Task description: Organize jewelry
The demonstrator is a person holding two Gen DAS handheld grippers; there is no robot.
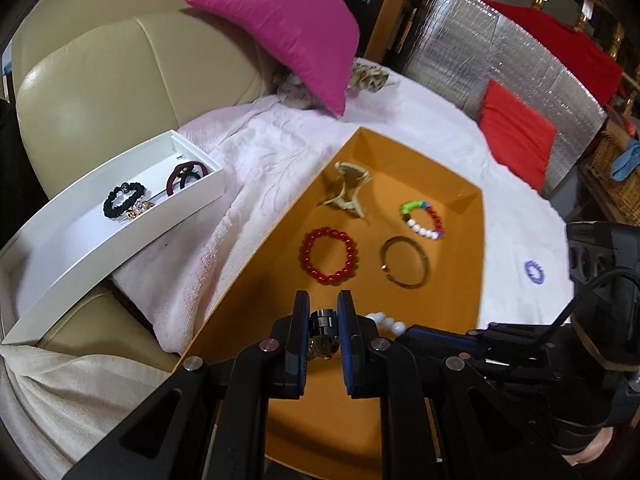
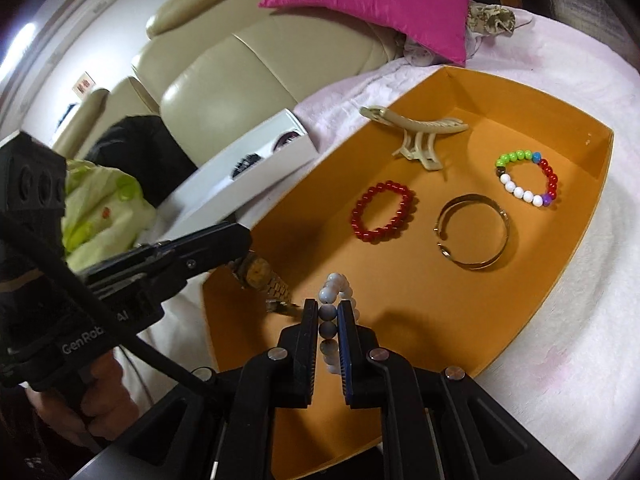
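An orange tray (image 1: 460, 240) (image 2: 560, 220) lies on a white blanket. In it are a red bead bracelet (image 1: 329, 255) (image 2: 382, 212), a metal bangle (image 1: 404, 261) (image 2: 474, 232), a multicolour bead bracelet (image 1: 424, 218) (image 2: 528, 178) and a beige hair claw (image 1: 348, 188) (image 2: 416, 136). My left gripper (image 1: 323, 312) is shut on a gold wristwatch (image 1: 322, 332) (image 2: 260, 274) over the tray's near end. My right gripper (image 2: 327, 312) is shut on a pale bead bracelet (image 2: 330, 312) (image 1: 386, 322) just beside it.
A white box (image 1: 120, 216) (image 2: 248, 176) on the left holds a black bead bracelet (image 1: 122, 200), dark hair ties (image 1: 186, 176) and a small gold piece. A purple hair tie (image 1: 534, 270) lies on the blanket right of the tray. A pink cushion (image 1: 288, 24) and sofa stand behind.
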